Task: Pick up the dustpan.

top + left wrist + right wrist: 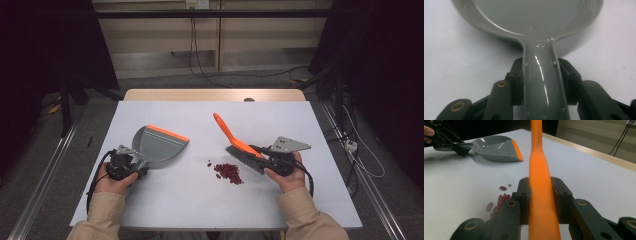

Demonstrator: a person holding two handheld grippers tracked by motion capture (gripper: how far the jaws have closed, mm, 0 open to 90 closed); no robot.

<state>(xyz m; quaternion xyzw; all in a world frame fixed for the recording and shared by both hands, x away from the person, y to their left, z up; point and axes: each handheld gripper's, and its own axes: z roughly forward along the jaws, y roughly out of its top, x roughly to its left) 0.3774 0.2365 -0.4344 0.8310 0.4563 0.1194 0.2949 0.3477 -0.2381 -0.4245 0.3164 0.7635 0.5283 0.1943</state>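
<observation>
**Gripping brush and dustpan, beans between**

Lying mid-table, the red beans sit between both tools. Right gripper is clamped tight on the orange brush, handle slanting up and away, bristles just beside the pile. Left gripper pinches the grey dustpan handle, orange lip facing right, well apart from the beans. Bare white table all round.
</observation>
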